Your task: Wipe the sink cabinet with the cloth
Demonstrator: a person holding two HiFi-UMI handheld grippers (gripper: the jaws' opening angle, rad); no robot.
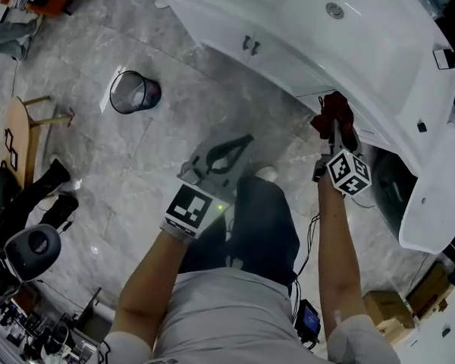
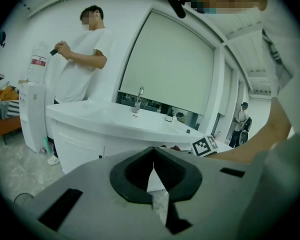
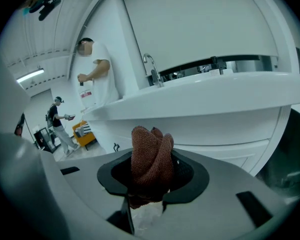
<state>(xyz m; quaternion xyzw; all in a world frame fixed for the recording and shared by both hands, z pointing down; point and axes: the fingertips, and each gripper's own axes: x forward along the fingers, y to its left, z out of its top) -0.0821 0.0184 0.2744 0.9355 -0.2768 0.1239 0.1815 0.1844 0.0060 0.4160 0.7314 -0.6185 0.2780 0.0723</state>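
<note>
The cloth [image 3: 151,159], a soft, light, knitted brown wad, is bunched in the clenched jaws of the right gripper [image 1: 335,131], right up at the front of the cabinet [image 1: 250,51] and just under its white top; whether it touches the panel I cannot tell. It should squash flat and drag easily, so a firm hold low on the bunch, with the loose top free to wipe, looks best. The left gripper [image 1: 226,154] hangs well back from the cabinet, jaws closed on nothing.
</note>
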